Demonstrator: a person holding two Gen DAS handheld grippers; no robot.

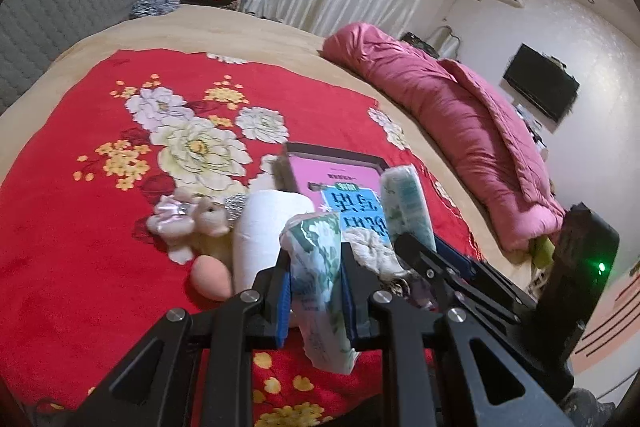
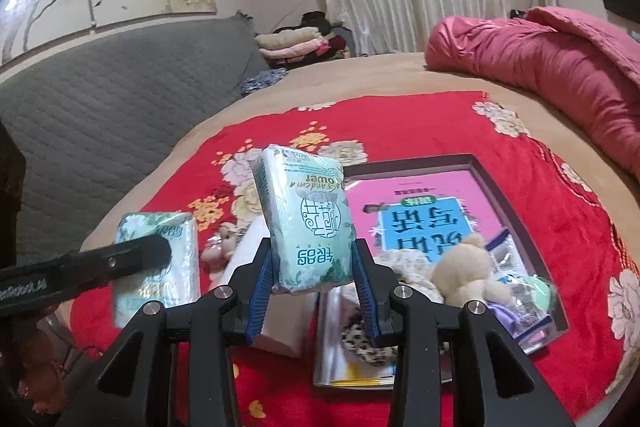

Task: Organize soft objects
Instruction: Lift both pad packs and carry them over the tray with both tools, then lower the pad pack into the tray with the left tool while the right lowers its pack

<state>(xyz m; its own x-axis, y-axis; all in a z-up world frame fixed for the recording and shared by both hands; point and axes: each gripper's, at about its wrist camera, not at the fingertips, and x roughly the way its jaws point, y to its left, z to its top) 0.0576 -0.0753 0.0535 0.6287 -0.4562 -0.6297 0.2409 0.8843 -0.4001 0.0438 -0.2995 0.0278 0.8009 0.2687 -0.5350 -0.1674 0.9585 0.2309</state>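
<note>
Each hand-held gripper is clamped on a tissue pack: left hand-held gripper on one tissue pack, right hand-held gripper on the other pack. They look light, squashy and slick-wrapped. Gripping across the middle seems safest.

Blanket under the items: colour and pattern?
Red blanket with white and yellow flowers; clearest in the left wrist view.

Left tongs, right tongs: both clamped, raised, tilted downward.
</note>
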